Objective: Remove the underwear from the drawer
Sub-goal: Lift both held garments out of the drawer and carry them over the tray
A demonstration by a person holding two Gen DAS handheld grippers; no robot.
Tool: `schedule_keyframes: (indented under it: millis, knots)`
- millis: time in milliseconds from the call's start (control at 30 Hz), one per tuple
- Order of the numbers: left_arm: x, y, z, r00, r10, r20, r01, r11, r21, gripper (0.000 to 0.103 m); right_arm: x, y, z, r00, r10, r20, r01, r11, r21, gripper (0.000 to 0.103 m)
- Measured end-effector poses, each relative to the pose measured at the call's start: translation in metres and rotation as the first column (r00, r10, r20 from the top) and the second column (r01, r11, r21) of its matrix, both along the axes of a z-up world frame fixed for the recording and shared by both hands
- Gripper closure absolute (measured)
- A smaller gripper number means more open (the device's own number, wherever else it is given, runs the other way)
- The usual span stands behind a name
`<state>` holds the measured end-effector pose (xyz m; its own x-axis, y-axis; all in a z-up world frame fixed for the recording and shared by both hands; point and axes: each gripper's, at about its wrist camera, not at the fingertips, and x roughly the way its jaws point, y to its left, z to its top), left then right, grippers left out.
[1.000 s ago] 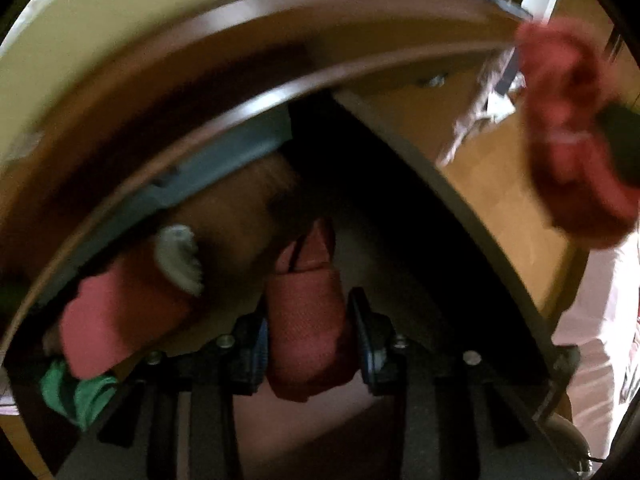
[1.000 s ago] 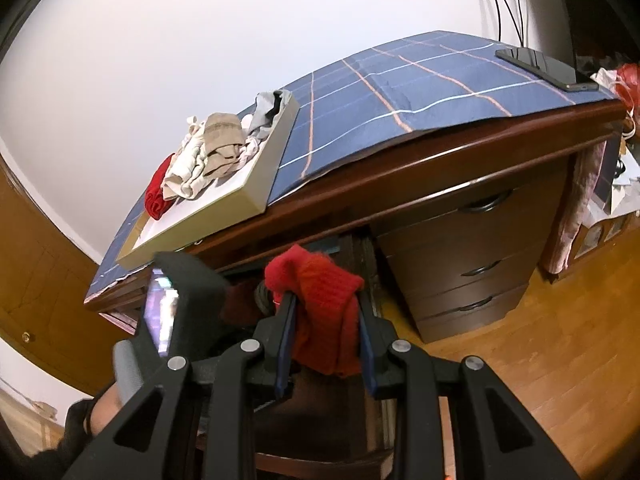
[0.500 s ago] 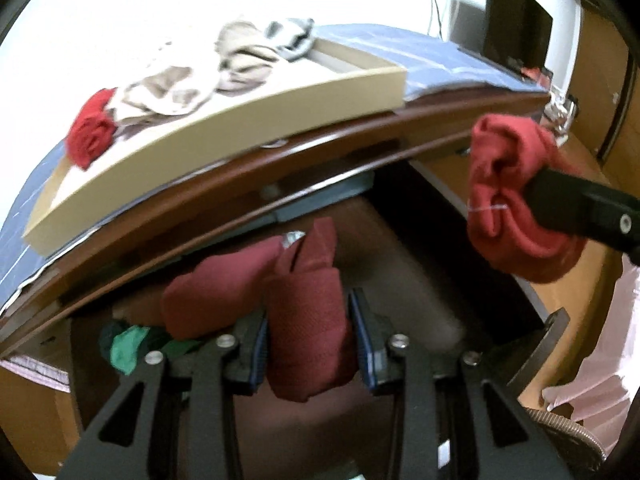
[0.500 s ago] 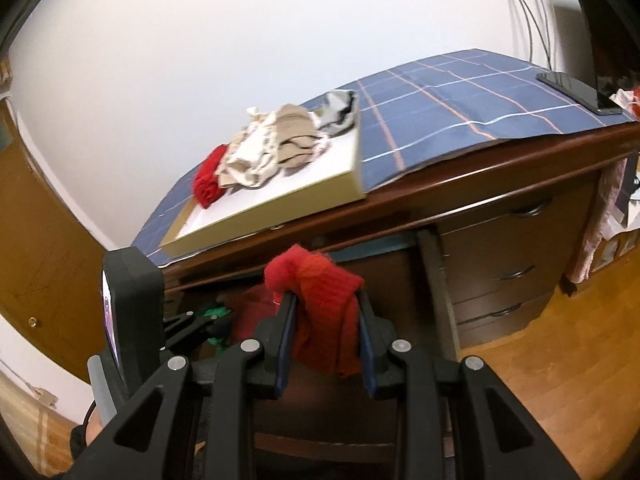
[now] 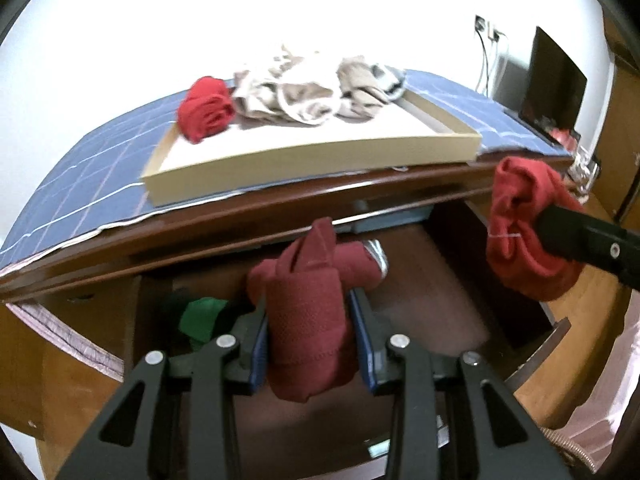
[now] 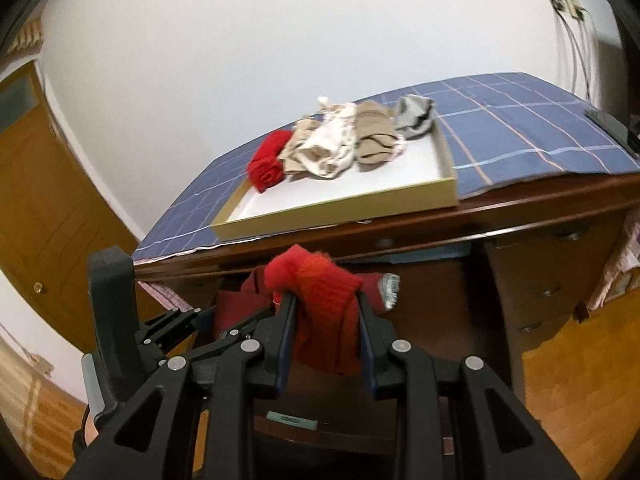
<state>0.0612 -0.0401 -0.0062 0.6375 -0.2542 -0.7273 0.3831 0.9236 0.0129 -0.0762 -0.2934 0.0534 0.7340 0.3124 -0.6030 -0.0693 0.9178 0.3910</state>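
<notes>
While above open drawer (image 5: 532, 332), left gripper (image 5: 308, 332) clamps maroon underwear (image 5: 308, 320); right gripper (image 6: 326, 332) clamps red underwear (image 6: 324, 304).

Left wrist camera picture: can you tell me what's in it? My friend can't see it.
The left gripper pinches a dark red rolled garment above an open wooden drawer. At right, the right gripper holds a brighter red bundle; a tray of clothes sits on the desk behind.

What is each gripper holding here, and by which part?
The left gripper clamps a dark red rolled garment around its middle. The right gripper clamps a brighter red one mid-bundle, its top bulging above the jaws.
</notes>
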Motion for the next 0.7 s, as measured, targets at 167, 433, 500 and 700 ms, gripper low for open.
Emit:
schedule_keyframes:
  millis: [167, 433, 500, 700]
  knots:
    - [0.000, 0.018, 0.011, 0.999, 0.027, 0.031, -0.026, 1.000, -0.017, 0.068, 0.010, 0.021, 0.008, 0.999, 0.053, 0.013, -0.053, 0.999, -0.012, 0.072]
    - [0.012, 0.053, 0.043, 0.987, 0.107, 0.116, -0.095, 0.990, -0.105, 0.068, 0.033, 0.056, 0.034, 0.988, 0.133, 0.075, -0.129, 0.990, -0.055, 0.072]
    - [0.018, 0.062, 0.051, 0.981, 0.136, 0.139, -0.120, 0.986, -0.114, 0.068, 0.040, 0.064, 0.040, 0.985, 0.146, 0.094, -0.141, 0.988, -0.058, 0.072]
    - [0.043, 0.077, 0.068, 0.965, 0.188, 0.184, -0.167, 0.978, -0.124, 0.068, 0.071, 0.079, 0.052, 0.978, 0.151, 0.143, -0.141, 0.987, -0.077, 0.072]
